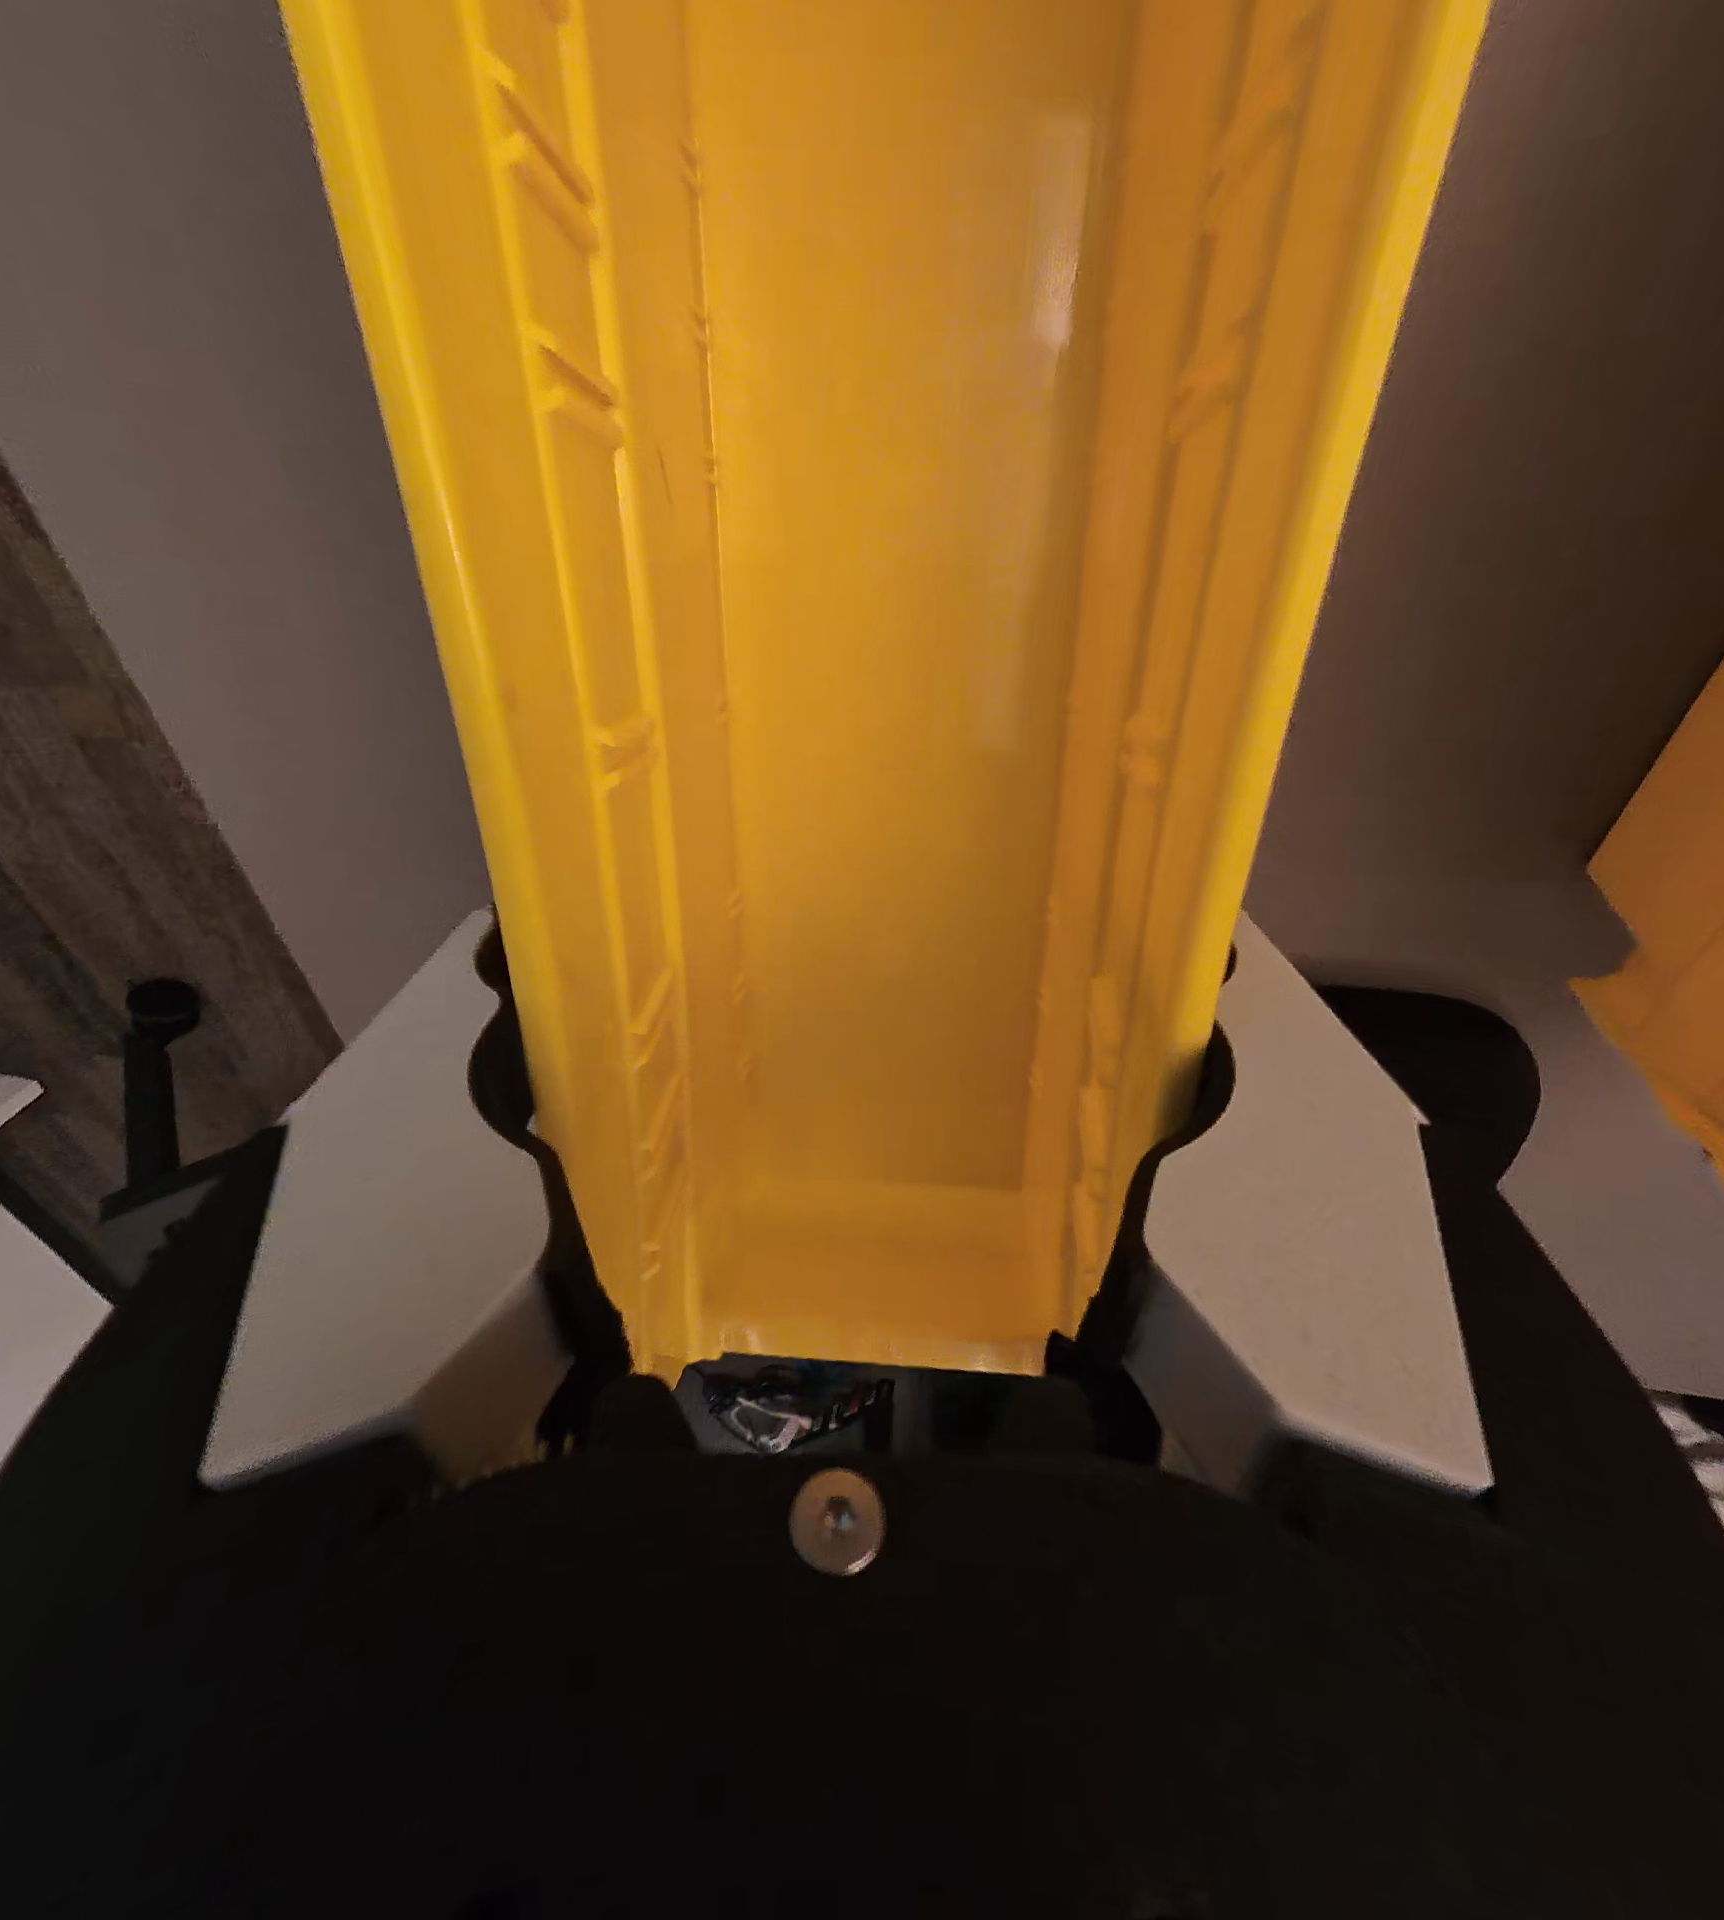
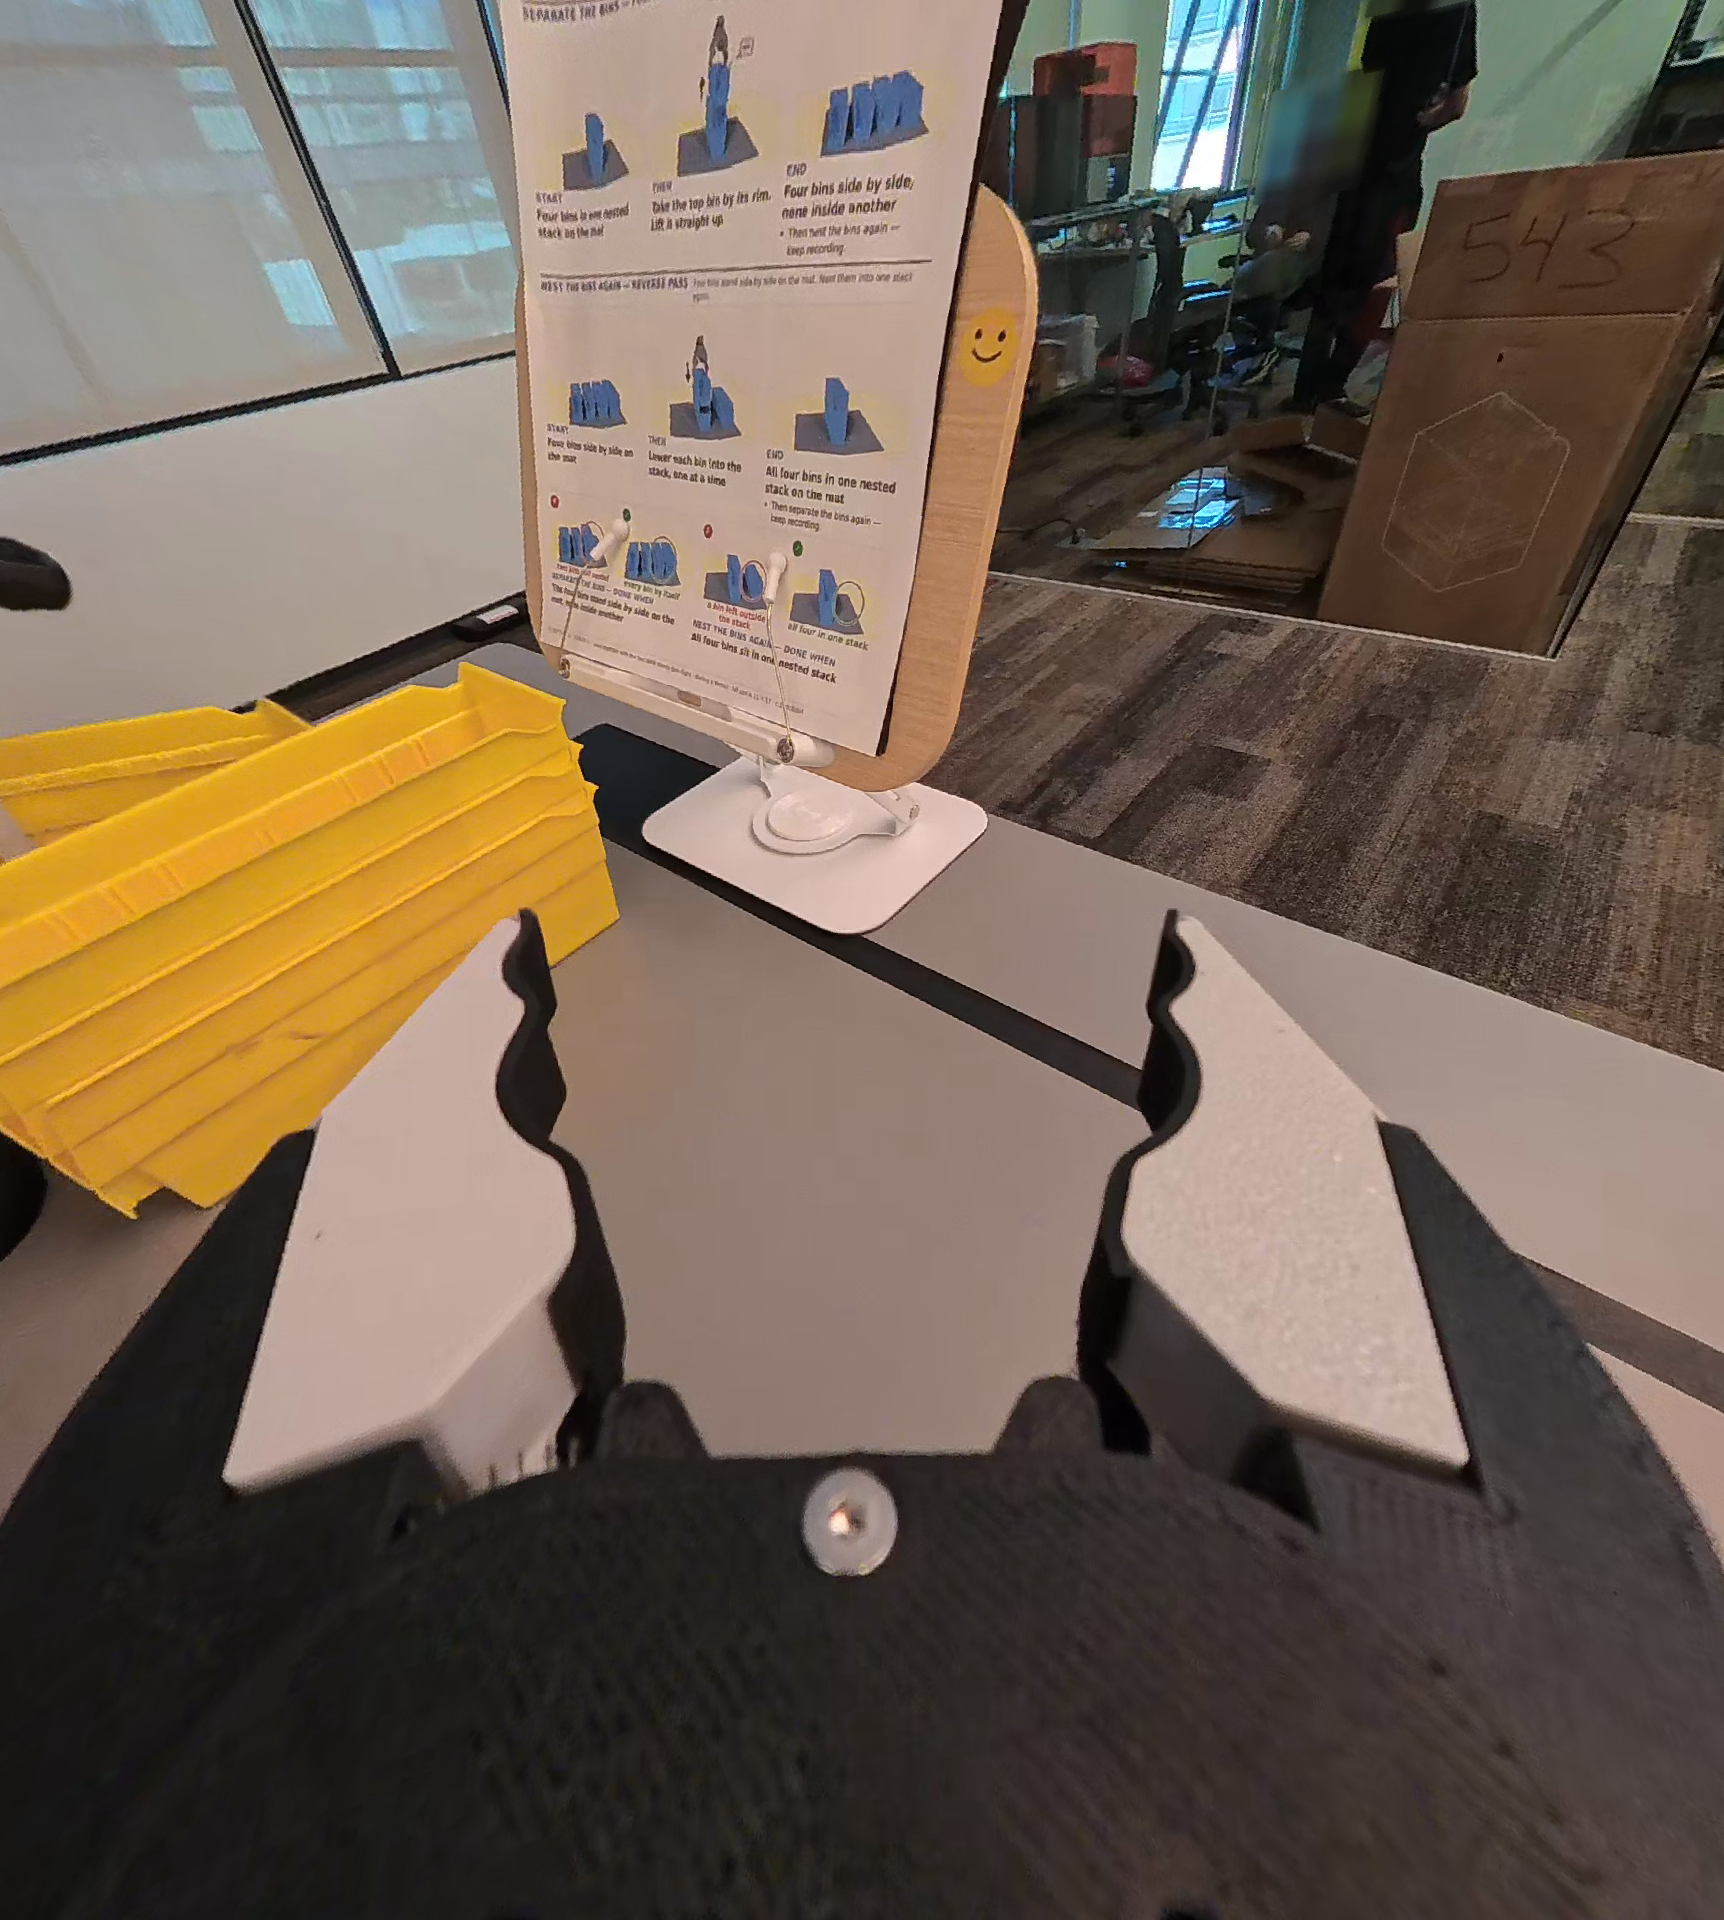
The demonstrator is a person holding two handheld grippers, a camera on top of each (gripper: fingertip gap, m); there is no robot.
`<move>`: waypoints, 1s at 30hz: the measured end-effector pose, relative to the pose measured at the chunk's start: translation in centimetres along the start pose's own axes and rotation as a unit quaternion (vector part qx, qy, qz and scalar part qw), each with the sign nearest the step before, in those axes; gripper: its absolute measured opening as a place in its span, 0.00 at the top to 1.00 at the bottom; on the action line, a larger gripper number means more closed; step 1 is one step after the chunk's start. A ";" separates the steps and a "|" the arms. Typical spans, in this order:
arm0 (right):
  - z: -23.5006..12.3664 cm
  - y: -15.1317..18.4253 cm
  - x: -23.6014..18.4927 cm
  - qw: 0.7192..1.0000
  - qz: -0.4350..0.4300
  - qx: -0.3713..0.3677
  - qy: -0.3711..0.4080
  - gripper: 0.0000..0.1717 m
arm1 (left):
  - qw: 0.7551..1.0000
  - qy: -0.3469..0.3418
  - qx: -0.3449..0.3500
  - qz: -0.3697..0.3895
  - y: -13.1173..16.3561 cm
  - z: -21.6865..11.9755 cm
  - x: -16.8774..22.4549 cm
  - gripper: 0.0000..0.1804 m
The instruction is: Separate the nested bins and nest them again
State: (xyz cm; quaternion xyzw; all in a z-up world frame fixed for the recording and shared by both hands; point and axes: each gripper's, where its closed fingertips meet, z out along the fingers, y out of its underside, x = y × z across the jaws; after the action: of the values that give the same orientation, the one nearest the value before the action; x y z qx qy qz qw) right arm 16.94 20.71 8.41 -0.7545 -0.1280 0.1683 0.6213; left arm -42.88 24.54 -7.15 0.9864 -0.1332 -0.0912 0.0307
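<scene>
1. Left gripper (image 1: 853,1039) pinches a yellow bin (image 1: 889,623), pads against both sides.
2. Right gripper (image 2: 842,1023) spread, bare, over grey table (image 2: 1201,977).
3. Nested yellow bin stack (image 2: 245,935) left; instruction-sheet stand (image 2: 816,842) far.

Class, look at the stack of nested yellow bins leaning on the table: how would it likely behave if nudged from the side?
The nested yellow bins look like thin moulded plastic, so probably light and easily slid. The stack sits tilted, so it may tip or shift. The ribbed walls suggest stiffness, not flop.
</scene>
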 end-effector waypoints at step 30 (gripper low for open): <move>-1.0 0.6 1.6 0.998 0.063 0.006 -0.024 0.34 | 0.987 0.140 0.084 -0.005 -4.1 -15.6 19.3 0.27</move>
State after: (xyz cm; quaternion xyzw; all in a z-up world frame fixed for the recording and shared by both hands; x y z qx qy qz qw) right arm 18.78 20.30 7.83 -0.7533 -0.0943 0.2253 0.6106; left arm -20.57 23.90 4.50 0.9892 -0.1298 0.0590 -0.0340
